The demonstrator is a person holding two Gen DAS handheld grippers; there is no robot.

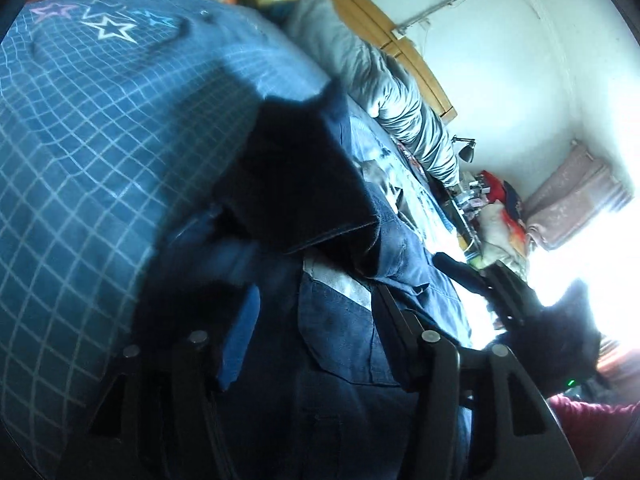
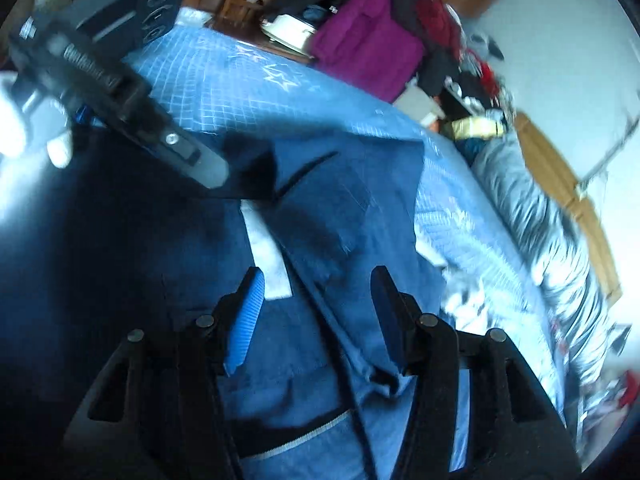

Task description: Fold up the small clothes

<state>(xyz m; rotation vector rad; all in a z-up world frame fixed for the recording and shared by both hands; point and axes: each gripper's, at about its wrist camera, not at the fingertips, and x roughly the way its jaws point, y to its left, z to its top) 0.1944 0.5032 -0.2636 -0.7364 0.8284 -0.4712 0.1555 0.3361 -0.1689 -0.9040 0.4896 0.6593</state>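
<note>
Denim, a small dark-blue garment [image 2: 320, 208], is spread on the checked blue bedcover [image 1: 80, 160]. A fold is judged under way: a flap is lifted at 11 o'clock of the left gripper [image 1: 316, 320], whose jaw state cannot be told. The right gripper [image 2: 316, 316] is held open above the cloth; an edge must next be pinched. Garment type is obscured by blur.

No readable text, label, brand, number or sign shows in either view.
</note>
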